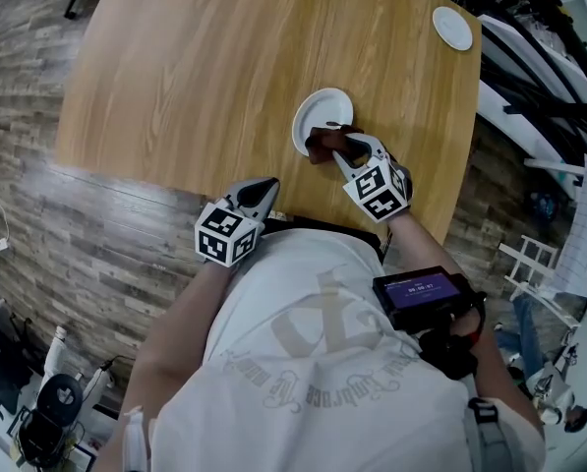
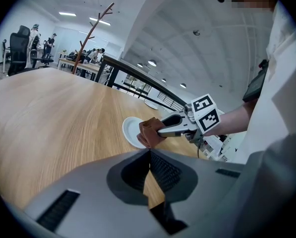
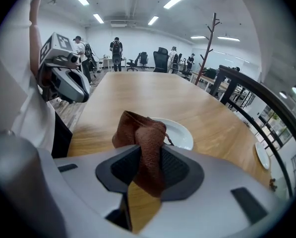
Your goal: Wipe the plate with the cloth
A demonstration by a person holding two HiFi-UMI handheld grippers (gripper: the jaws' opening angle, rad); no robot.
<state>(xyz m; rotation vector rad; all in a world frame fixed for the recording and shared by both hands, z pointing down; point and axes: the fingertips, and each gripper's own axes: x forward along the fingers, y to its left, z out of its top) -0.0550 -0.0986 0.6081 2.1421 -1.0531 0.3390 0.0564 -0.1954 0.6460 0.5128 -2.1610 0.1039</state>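
We start with the round white plate [image 1: 320, 111], which sits near the close edge of the light wooden table [image 1: 195, 67]. It lies just ahead of and slightly below the jaws of the right gripper [image 1: 342, 150]. In the right gripper view it sits a little to the right of the jaw line. Those jaws are clamped on the crumpled brown cloth [image 3: 145, 133]. The cloth's long axis runs along the jaws, with a tail pinched between the pads and a bunched end standing out past the tips. That bunched end is over the plate's near rim, though we cannot tell whether it already presses on the surface. We judge the next move to be short: push forward and down, then sweep across the plate.

The right gripper is clearly the nearer one. The left gripper [image 1: 262, 195] hangs well back at the table's edge, on the near-left side of the plate and pointing roughly towards it. Its jaws are together with nothing between them, only bare wood showing behind.

We see nothing on the plate apart from the cloth at its rim. A second, smaller white plate [image 1: 452, 28] sits well beyond the jaws at the far right corner, and it also looks bare.
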